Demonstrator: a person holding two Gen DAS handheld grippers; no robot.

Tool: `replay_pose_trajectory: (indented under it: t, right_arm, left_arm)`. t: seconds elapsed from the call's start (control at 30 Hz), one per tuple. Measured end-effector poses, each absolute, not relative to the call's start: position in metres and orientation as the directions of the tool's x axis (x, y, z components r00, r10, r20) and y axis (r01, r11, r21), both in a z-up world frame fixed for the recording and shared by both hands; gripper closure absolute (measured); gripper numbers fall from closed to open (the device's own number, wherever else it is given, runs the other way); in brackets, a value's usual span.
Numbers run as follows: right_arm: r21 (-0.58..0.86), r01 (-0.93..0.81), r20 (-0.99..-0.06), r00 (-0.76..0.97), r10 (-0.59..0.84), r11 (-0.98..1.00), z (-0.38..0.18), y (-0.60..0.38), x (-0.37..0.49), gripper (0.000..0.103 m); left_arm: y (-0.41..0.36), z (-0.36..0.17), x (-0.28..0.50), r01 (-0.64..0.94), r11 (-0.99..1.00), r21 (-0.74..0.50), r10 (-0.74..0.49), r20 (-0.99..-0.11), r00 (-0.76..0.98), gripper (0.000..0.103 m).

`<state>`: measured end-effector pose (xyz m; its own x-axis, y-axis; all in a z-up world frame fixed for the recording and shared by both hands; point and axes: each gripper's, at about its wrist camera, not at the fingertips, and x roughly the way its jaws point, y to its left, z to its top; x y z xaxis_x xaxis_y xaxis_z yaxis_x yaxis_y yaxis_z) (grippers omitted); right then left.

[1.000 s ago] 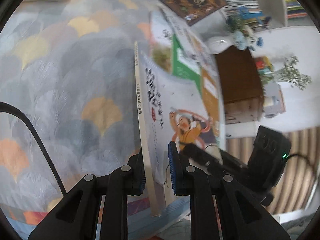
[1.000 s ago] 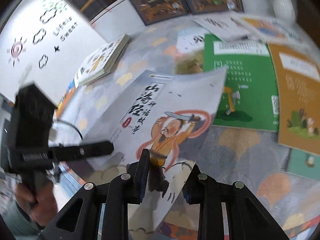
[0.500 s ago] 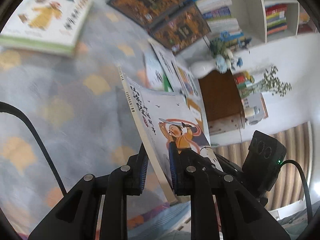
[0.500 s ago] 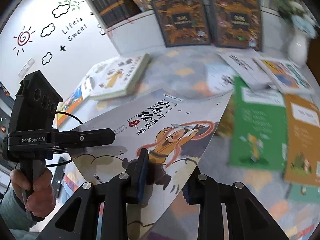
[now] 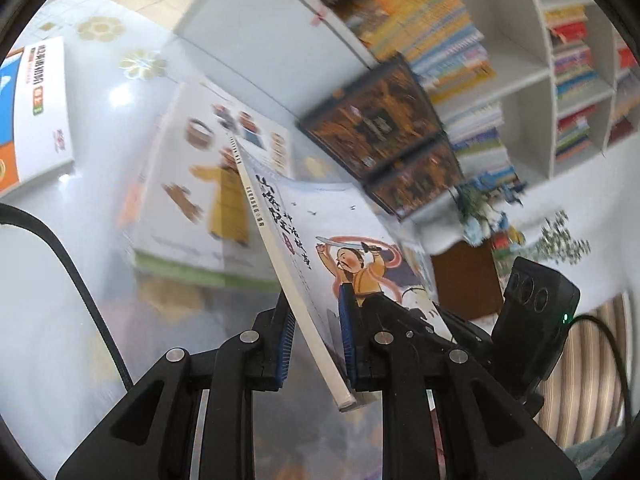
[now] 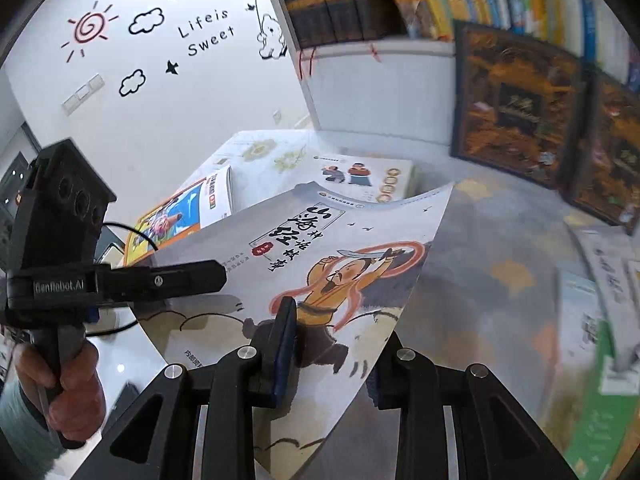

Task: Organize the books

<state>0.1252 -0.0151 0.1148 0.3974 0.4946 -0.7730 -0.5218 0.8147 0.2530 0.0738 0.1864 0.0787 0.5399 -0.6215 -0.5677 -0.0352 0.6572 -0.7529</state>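
The left tool (image 5: 316, 332) is closed on the spine edge of the grey picture book (image 5: 340, 240), and the right tool (image 6: 332, 344) is closed on its lower edge. The book is in the air, tilted, above the bench (image 6: 500, 248). I judge this is the carrying step. Next, it must be lowered flat onto the stack of books (image 6: 368, 176) beyond, edges aligned.

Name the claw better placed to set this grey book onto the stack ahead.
Left, probably: the left claw clamps the grey book at its spine, nearest the stack; the right claw pinches the floppier open edge.
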Motion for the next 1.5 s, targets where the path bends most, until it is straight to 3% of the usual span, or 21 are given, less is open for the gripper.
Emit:
replay_pose_trajectory:
  t: [0.6,0.67,0.77,0.87,0.93,1.0,1.23,1.5]
  right_arm:
    - [0.34,-0.404,-0.81,0.334,0.483,0.849,0.074,0.027,0.22,0.073]
    - [0.353,-0.375,-0.816,0.325,0.478,0.857,0.067,0.026,0.227,0.073]
    - [0.367,-0.324,-0.836,0.296,0.462,0.872,0.057,0.025,0.232,0.072]
    - [0.344,-0.337,-0.843,0.3,0.447,0.876,0.059,0.028,0.227,0.07]
    - [0.308,-0.356,-0.854,0.306,0.422,0.882,0.06,0.033,0.222,0.063]
    - [0.288,-0.366,-0.859,0.309,0.407,0.885,0.061,0.033,0.216,0.048]
    - [0.314,-0.285,-0.874,0.285,0.393,0.905,0.058,-0.021,0.175,0.048]
    - [0.379,-0.05,-0.894,0.237,0.379,0.924,0.029,-0.151,0.068,0.048]
  left_arm:
    - [0.233,0.028,0.142,-0.099,0.64,-0.762,-0.616,-0.585,0.527,0.085]
    - [0.236,0.025,0.142,-0.121,0.64,-0.759,-0.604,-0.594,0.531,0.079]
    - [0.246,0.021,0.138,-0.161,0.635,-0.756,-0.579,-0.603,0.548,0.078]
    - [0.258,0.021,0.126,-0.192,0.627,-0.755,-0.553,-0.605,0.573,0.075]
    - [0.264,0.027,0.115,-0.214,0.64,-0.738,-0.516,-0.62,0.591,0.075]
    - [0.265,0.033,0.107,-0.214,0.65,-0.729,-0.502,-0.623,0.6,0.075]
    - [0.24,0.054,0.073,-0.179,0.684,-0.707,-0.507,-0.637,0.581,0.075]
    - [0.155,0.055,0.044,-0.115,0.707,-0.698,-0.584,-0.668,0.462,0.075]
